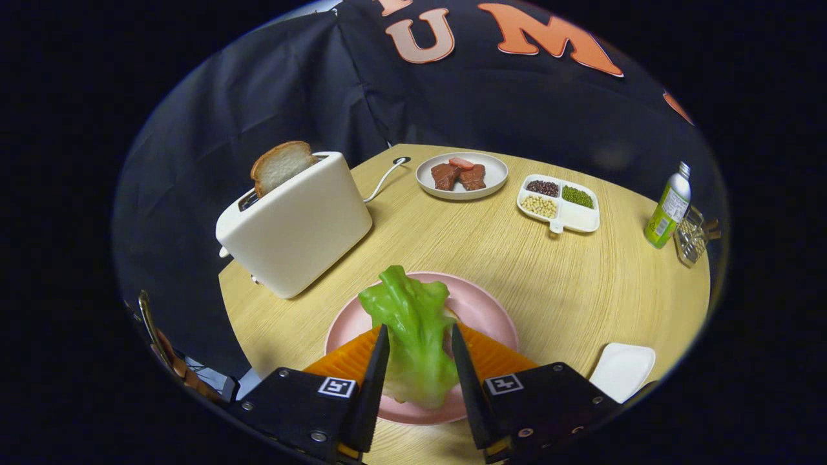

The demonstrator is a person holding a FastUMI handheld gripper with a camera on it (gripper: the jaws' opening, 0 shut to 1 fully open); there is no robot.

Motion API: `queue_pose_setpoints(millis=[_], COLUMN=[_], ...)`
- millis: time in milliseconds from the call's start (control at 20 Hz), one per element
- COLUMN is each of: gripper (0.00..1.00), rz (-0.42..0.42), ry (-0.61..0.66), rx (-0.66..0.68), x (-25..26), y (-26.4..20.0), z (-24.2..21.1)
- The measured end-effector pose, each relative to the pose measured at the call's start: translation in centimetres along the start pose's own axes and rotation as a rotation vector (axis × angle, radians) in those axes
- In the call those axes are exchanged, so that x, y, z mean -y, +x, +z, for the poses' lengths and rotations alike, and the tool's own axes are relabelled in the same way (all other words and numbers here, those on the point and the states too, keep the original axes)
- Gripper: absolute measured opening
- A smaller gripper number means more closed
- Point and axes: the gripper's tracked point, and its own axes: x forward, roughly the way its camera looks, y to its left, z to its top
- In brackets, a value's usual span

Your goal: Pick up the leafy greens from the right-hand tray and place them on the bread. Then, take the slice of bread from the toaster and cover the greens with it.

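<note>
The claw (420, 345) pinches one leafy green (413, 329) between both fingers, above one pink plate (484, 310). Beyond stand one toaster (297, 226) with one bread slice (279, 166).

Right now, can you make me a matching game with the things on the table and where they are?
Things:
1. leafy greens
2. slice of bread
3. green bottle
4. meat pieces

Places:
A. on the round white plate
B. sticking up out of the toaster
C. between the claw fingers, over the pink plate
D. beside the wire basket

Pairs: 1-C, 2-B, 3-D, 4-A
</note>
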Motion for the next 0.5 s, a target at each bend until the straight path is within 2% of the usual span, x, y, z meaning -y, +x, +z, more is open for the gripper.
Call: queue_pose_setpoints(millis=[200, 500], gripper=[0.69, 0.72], rz=[0.022, 0.046], ry=[-0.009, -0.031], rx=[0.011, 0.029], x=[-1.4, -3.8], y=[0.0, -0.2], z=[1.1, 3.6])
